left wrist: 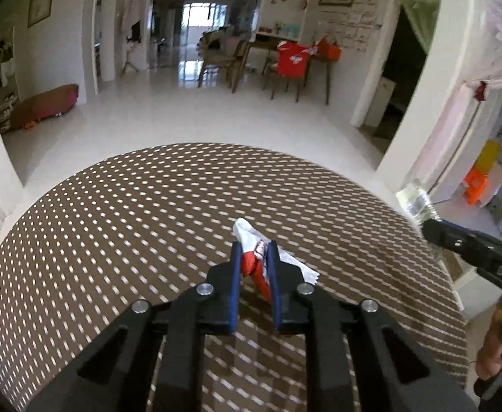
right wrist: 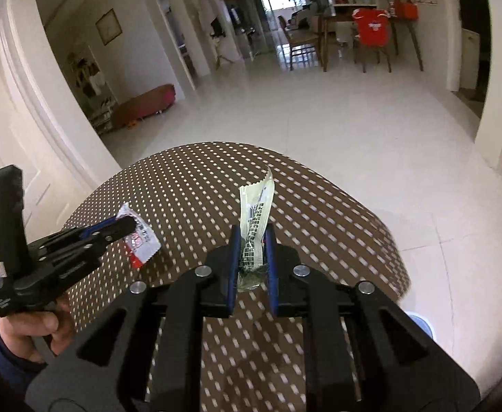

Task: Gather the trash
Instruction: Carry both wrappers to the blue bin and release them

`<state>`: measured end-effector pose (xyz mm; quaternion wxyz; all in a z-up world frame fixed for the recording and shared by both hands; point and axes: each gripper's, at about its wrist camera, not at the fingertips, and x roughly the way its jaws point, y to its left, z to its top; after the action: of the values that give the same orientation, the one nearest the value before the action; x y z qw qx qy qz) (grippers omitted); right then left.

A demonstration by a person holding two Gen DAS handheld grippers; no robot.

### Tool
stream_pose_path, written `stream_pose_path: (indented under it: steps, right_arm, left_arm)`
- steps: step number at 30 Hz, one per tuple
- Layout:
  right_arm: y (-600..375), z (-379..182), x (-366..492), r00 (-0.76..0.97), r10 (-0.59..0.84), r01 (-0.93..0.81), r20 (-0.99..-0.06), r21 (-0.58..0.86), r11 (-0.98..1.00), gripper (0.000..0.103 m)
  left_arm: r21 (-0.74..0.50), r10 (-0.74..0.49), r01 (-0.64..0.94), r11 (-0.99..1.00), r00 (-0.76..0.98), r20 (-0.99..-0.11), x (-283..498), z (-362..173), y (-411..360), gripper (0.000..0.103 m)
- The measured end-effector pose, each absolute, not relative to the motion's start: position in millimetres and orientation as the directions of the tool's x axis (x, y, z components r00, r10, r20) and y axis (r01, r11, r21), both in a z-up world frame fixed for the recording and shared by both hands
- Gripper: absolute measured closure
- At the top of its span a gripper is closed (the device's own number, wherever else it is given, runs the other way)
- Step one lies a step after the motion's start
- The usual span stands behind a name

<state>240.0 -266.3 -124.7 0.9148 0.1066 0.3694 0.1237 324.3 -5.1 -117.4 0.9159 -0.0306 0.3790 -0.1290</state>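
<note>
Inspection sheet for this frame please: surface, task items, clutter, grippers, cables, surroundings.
Surface: round table with a brown cloth with pale dashes.
Job's things: red-and-white wrapper and pale green wrapper, each clamped and held above the table.
Clutter: nothing seen on the visible tabletop.
Grippers: left hand-held gripper shut on the red-and-white wrapper; right hand-held gripper shut on the pale green wrapper.
Cables: nothing seen.
Surroundings: glossy white tiled floor; dining chairs, one with a red garment; framed pictures on the walls.

No legible text on anything
</note>
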Motion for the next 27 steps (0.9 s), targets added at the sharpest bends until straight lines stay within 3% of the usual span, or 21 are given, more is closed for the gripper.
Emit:
stream_pose_path:
  steps: [15, 27]
  right_arm:
    - [-352, -88, 149, 0.789, 0.229, -0.05, -0.57, 0.313, 0.948, 0.089]
    - [-457, -98, 100, 0.82, 0.111, 0.109, -0.561, 0.344, 0.933, 0.089]
  left_arm:
    - [-0.178, -0.423, 0.396, 0.901, 0.705, -0.569, 222, -74, -113, 0.089]
    - [-0.174, -0.527, 0.538, 0.825, 0.619, -0.582, 191, -83, -226, 0.089]
